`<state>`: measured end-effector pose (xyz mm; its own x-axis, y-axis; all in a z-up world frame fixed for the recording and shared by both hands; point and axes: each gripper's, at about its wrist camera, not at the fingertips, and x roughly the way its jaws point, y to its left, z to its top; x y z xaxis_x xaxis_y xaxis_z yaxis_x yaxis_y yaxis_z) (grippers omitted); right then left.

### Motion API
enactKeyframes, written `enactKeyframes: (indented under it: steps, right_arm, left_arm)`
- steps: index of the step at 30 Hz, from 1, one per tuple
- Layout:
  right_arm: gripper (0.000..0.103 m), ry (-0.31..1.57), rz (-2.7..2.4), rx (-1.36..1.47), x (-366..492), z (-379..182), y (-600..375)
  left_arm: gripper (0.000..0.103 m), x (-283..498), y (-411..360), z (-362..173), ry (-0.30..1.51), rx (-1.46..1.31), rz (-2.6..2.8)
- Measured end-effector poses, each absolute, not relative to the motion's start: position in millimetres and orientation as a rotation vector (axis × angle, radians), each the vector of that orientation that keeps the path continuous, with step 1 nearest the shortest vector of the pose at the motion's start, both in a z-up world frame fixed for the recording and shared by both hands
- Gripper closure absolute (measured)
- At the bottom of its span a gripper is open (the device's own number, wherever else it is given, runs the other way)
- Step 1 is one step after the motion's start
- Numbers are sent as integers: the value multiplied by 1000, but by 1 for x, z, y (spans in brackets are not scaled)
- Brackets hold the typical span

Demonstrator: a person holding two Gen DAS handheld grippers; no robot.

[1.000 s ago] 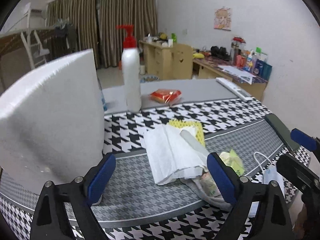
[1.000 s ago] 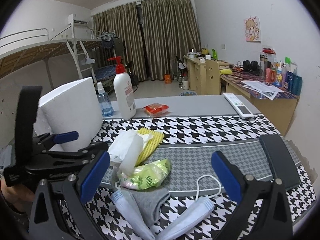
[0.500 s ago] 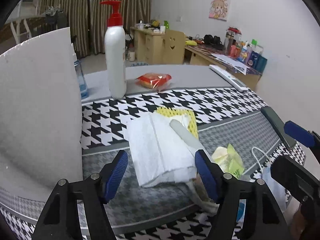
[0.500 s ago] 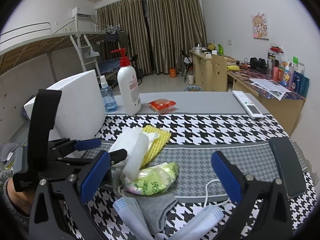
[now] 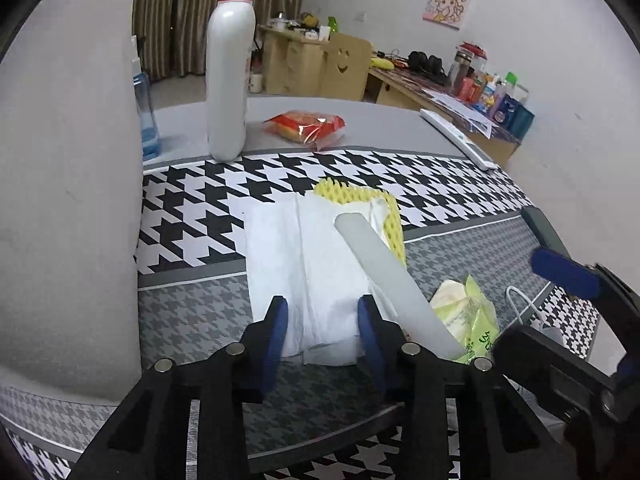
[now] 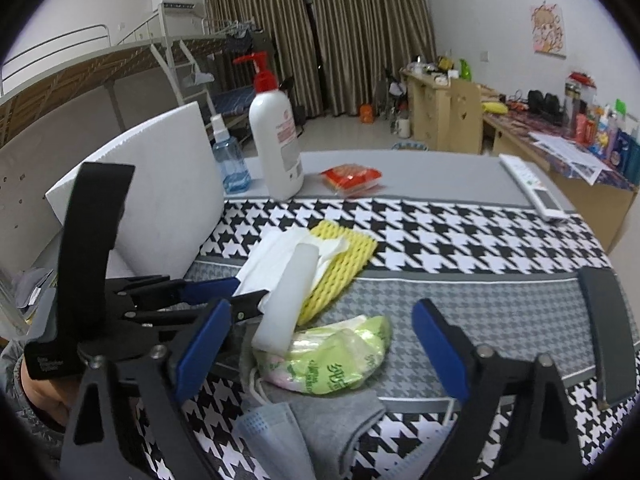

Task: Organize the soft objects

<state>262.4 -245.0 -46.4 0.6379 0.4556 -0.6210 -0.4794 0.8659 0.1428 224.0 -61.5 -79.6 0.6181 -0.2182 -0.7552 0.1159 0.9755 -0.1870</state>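
The soft white paper tissue (image 5: pixel 304 264) looks matt and creased, lying over a yellow foam net sleeve (image 6: pixel 340 264) with an open, ribbed mesh. The white foam cylinder (image 5: pixel 394 280) is smooth and dull. A pale green plastic tissue pack (image 6: pixel 332 360) is glossy and wrinkled. The grey knitted cloth sock (image 6: pixel 336 420) looks matt beside a light blue pleated fabric mask (image 6: pixel 264 436). The black-and-white houndstooth woven mat (image 5: pixel 400 172) looks finely textured on the smooth grey tabletop (image 5: pixel 380 120).

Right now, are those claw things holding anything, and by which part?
The left gripper is closing on the white tissue at its near edge, not yet clamped. The right gripper holds nothing.
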Motion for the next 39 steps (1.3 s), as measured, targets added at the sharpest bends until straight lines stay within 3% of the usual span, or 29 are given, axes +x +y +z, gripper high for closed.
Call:
enactKeyframes:
  steps: [11,20,25,30,39]
  right_arm:
    - [37,813,587,-75,279,-57,-226]
    - [61,859,631,-120,277,-66,-216]
    - [82,879,658,-129,276,-69,-211]
    - [91,873,664,-112,274,-66,-213]
    - [92,826,626,-19,269,-49,-236]
  left_arm:
    - [92,221,-54,-84,894,-141,-212]
    - [98,220,-48,-86,901,-170,-230]
    - [98,217,-46,-85,893,-171,-233]
    - [98,216,-46,-85,885,-168,-234]
    - [99,210,-51,-75,837,-137,-245]
